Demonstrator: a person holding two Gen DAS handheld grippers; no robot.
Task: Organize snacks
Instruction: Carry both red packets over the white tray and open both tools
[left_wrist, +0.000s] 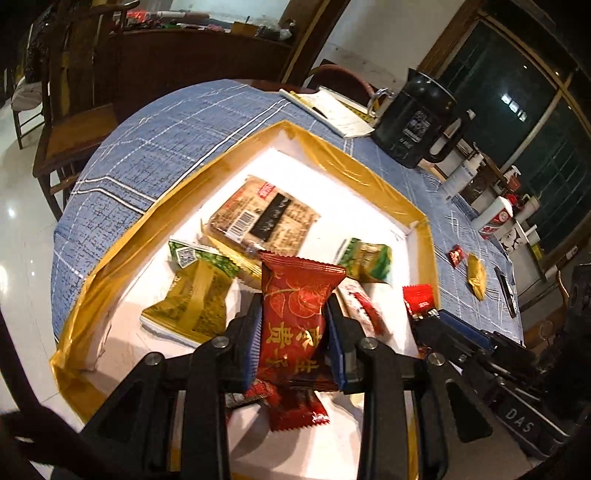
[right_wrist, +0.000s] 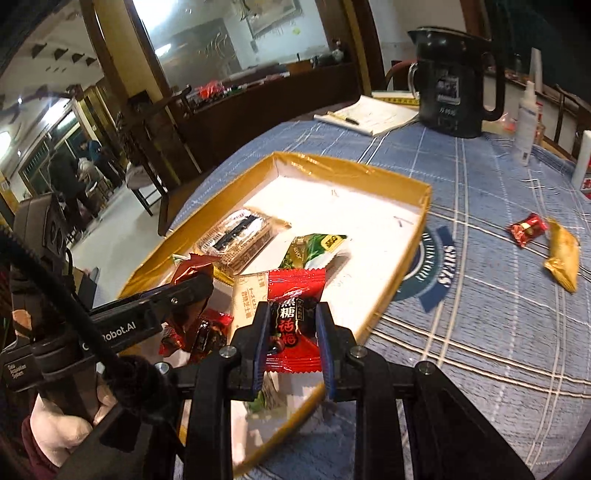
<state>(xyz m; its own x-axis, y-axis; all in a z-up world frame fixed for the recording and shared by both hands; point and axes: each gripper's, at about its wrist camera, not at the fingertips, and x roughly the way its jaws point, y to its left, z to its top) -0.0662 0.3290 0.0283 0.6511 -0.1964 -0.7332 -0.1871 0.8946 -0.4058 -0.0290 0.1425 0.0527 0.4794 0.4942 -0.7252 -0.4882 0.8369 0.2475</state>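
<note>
A: Now, left gripper?
B: Clamped on a red-and-gold snack packet, above the gold-rimmed tray.
A: Right gripper?
B: Pinching a small red candy packet over the tray's near edge. Two more snacks lie on the blue tablecloth.

Left tongs clamped on a red packet — right tongs likewise (smaller red packet).
</note>
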